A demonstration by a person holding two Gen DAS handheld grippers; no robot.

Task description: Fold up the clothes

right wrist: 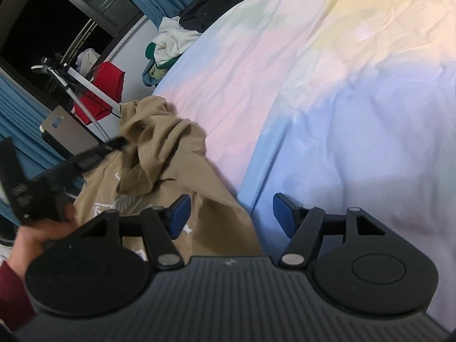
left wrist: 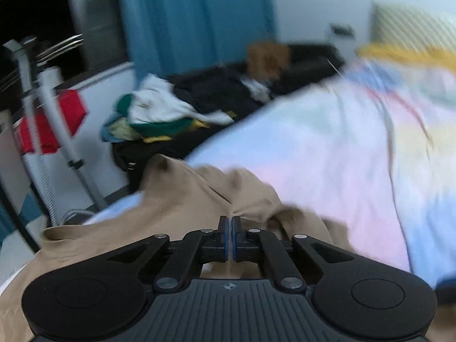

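A tan garment with a white print (right wrist: 159,154) lies crumpled at the near left edge of a bed covered by a pastel sheet (right wrist: 313,71). In the left wrist view the tan garment (left wrist: 176,199) fills the foreground, and my left gripper (left wrist: 230,221) is shut on a fold of it. The left gripper also shows in the right wrist view (right wrist: 121,142), blurred, pinching the cloth with a hand behind it. My right gripper (right wrist: 229,203) is open and empty, its left finger over the garment's edge, its right finger over the sheet.
A pile of mixed clothes (left wrist: 159,114) and dark garments (left wrist: 222,85) lie beyond the bed's far side. A drying rack with a red garment (right wrist: 105,91) stands at the left by blue curtains (left wrist: 193,14). A pillow (left wrist: 413,28) lies at the bed's head.
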